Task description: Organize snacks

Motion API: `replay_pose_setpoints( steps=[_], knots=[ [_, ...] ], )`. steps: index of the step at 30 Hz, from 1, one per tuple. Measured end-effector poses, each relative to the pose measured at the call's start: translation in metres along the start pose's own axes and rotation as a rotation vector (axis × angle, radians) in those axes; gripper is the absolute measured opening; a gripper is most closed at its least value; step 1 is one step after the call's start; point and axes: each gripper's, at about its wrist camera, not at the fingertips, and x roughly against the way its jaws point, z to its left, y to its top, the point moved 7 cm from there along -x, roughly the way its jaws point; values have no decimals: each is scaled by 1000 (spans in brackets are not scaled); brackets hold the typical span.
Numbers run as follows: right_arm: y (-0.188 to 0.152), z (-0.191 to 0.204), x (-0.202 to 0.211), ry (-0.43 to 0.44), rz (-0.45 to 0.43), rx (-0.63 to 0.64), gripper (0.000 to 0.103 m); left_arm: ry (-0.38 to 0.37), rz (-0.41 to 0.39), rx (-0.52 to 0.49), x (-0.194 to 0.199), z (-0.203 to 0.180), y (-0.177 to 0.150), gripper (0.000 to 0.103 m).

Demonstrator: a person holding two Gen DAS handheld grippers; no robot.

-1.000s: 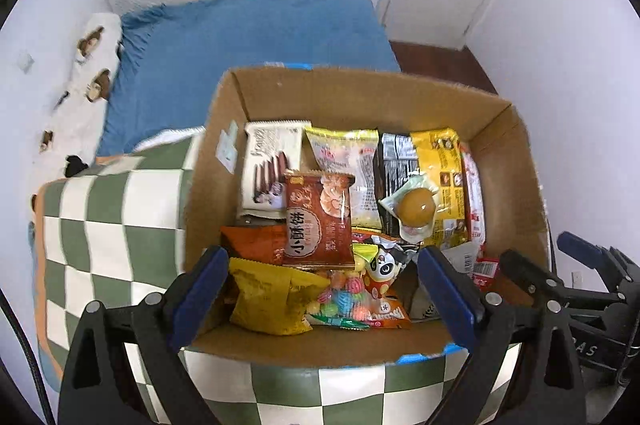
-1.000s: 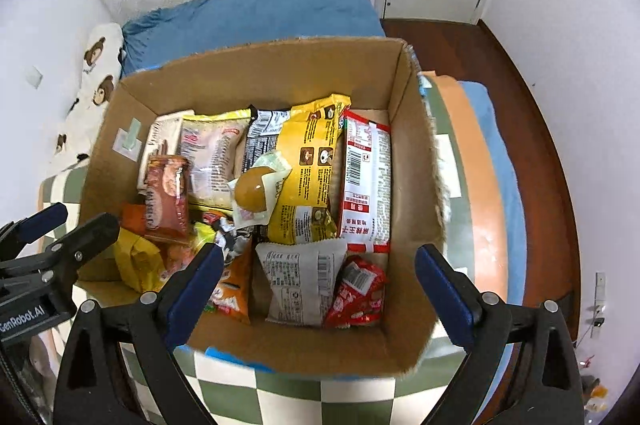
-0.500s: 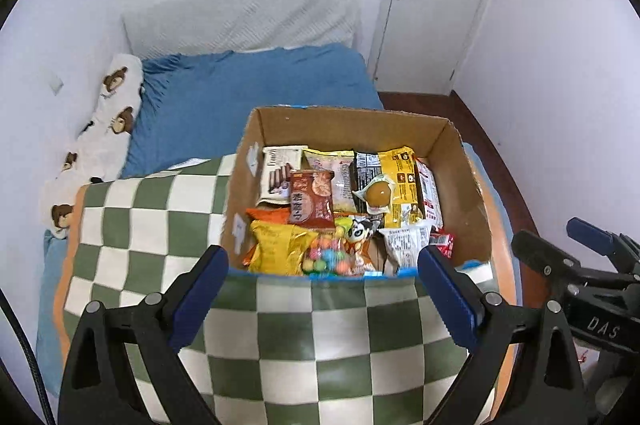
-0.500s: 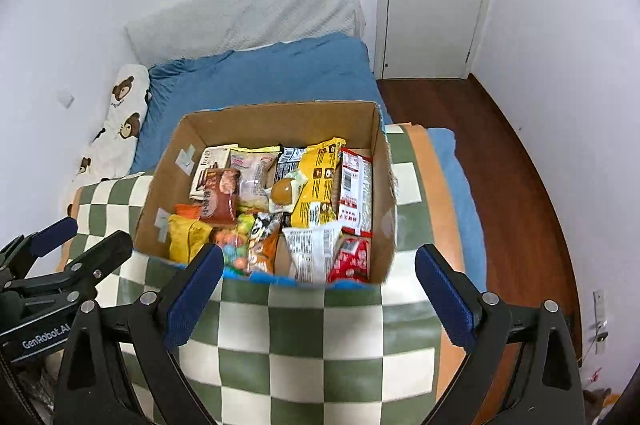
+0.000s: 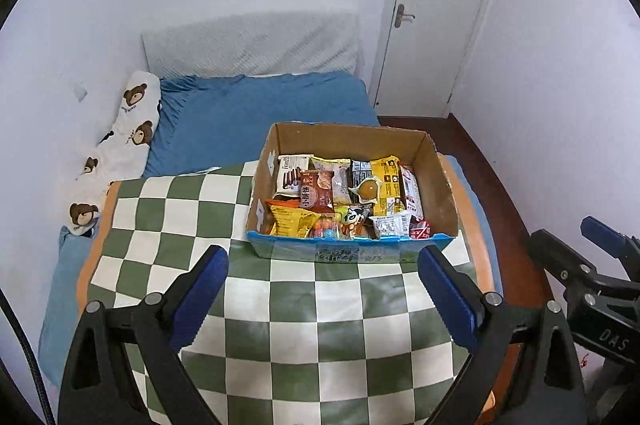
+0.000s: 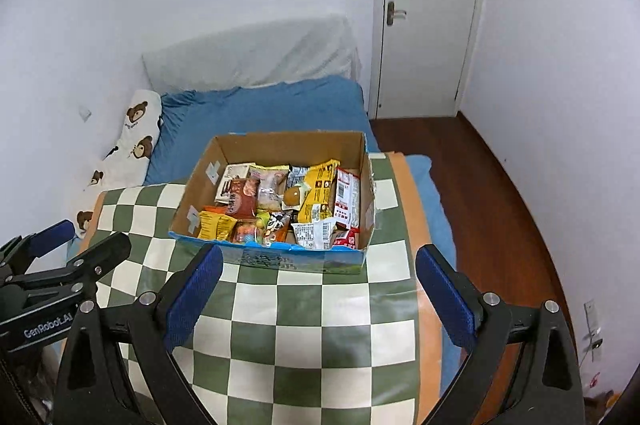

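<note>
I have both the left tongs (image 5: 322, 291) and right tongs (image 6: 318, 289) gaping wide, empty, with the snack box (image 5: 352, 253) just ahead of them.

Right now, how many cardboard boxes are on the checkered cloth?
1: the cardboard box stands at the far end of the checkered cloth, filled with snack packets. No other box shows.

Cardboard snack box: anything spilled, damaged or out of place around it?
Nothing is spilled: every packet sits inside the open brown cardboard box on the green-and-white checkered blanket. The packets overlap loosely, and the box's near top edge looks slightly ragged. Both claws are open and empty.
</note>
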Motion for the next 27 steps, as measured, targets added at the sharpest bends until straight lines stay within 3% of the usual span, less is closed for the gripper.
replay_pose_setpoints(
  steps=[7,14,18,20,27],
  knots=[
    [-10,10,41,-16,-49,46,100,8,-37,7,30,0,-10,97],
    [-18,19,54,0,-50,66,100,26,-69,0,47,3,-14,97],
    [-19,20,57,3,-57,65,102,32,-76,2,47,5,-15,97],
    [-17,20,56,2,-59,63,102,36,-76,-1,45,6,-14,103],
    [-6,13,40,-29,-71,43,102,71,-84,-7,27,10,-5,103]
  ],
)
